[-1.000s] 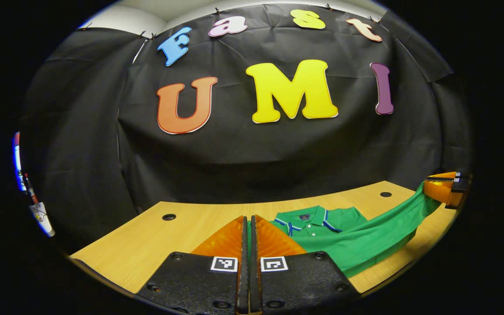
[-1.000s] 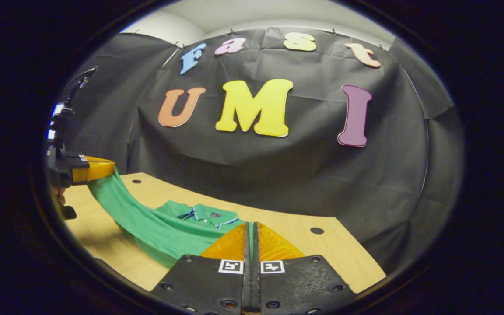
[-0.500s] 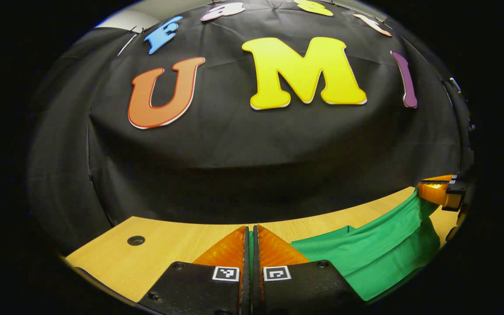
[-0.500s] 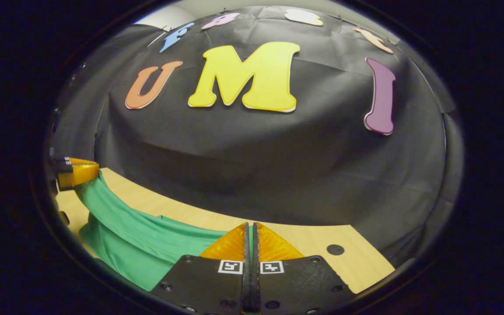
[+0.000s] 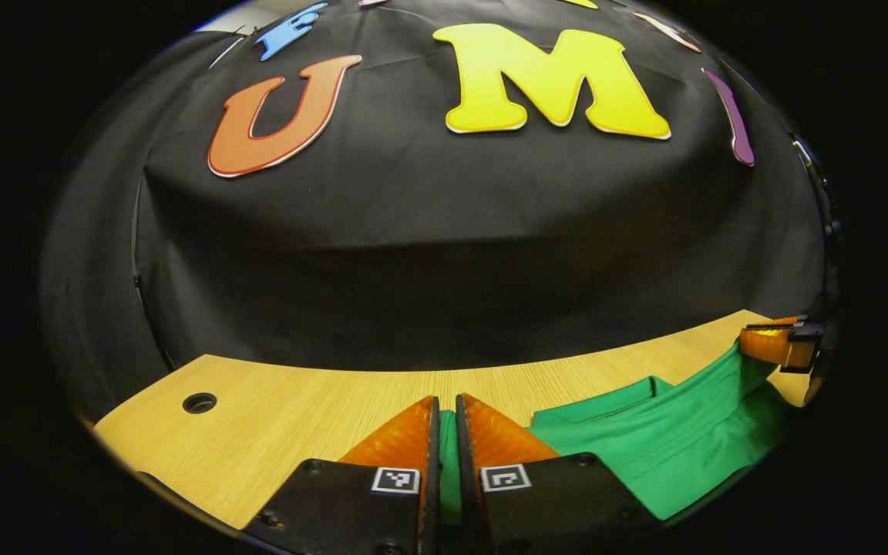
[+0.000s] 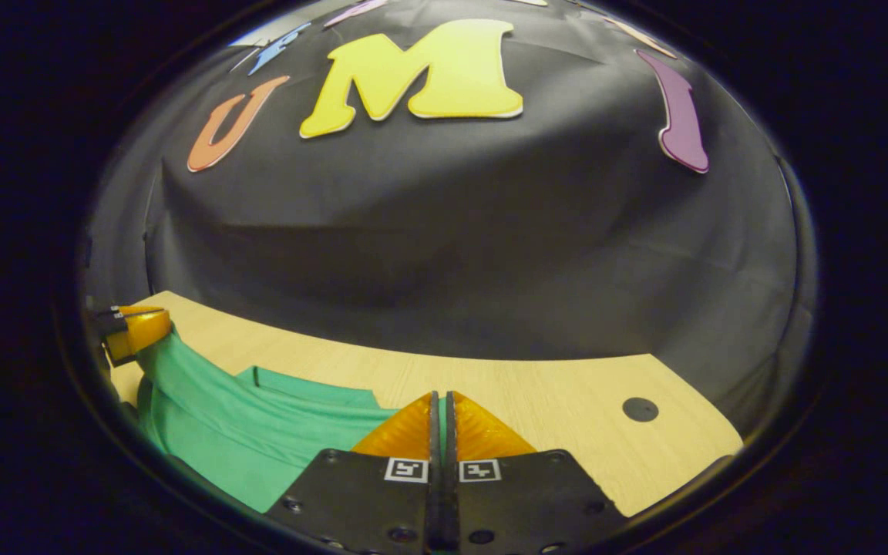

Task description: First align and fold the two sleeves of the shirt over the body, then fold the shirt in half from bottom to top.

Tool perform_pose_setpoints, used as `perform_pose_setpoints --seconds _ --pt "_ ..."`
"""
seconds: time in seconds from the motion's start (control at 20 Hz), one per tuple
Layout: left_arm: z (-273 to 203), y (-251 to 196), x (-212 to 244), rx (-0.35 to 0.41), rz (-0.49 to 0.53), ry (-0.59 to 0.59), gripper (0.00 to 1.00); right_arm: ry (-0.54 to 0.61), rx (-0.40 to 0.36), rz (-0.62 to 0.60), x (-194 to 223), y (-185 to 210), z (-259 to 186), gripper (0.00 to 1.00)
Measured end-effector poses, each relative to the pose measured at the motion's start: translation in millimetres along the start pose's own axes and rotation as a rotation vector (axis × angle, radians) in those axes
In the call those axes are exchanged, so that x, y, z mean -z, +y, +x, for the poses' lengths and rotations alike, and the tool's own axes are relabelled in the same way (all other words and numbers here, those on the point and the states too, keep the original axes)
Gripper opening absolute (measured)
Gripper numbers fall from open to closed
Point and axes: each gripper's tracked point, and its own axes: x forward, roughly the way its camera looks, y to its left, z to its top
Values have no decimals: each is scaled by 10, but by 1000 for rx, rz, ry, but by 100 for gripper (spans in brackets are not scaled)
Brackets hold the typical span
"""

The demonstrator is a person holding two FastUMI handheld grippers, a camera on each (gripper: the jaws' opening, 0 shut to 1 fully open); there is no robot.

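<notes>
Pinching the hem of the green cotton polo shirt (image 5: 667, 443), the left gripper (image 5: 444, 420) holds one corner and the right gripper (image 6: 440, 412) the other, keeping the fold's edge level over the pale wooden worktop (image 5: 274, 416).

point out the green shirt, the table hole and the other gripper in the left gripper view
green shirt (image 5: 667, 455), left gripper view, on the broad folded cloth.
table hole (image 5: 199, 402), left gripper view, on the round hole's middle.
right gripper (image 5: 764, 343), left gripper view, at its fingers' ends on the cloth.
</notes>
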Motion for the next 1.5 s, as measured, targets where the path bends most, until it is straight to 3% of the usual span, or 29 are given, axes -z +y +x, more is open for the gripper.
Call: perform_pose_setpoints --seconds 0.05,0.2,0.4,0.55,0.9,1.2,1.5 --pt "-37 -2 14 4 3 7 29 13 19 1 20 -35 7 6" --pt "-109 -44 94 -7 39 68 100 25 47 -6 15 -33 -73 96" --pt "-337 -132 -81 6 -38 60 100 -12 10 -18 -248 86 -429 96" --pt "-737 -156 -246 -11 -32 48 100 -49 -10 -7 -517 128 -847 95" --pt "-2109 -329 -879 -4 -27 -37 100 -149 -83 41 -1052 228 -2154 95" --pt "-3414 -436 -952 -36 -7 -39 100 -183 -139 11 -992 170 -3338 95" --pt "-4286 -471 -759 -42 1 -63 100 -210 -144 -54 -642 46 -4426 96"
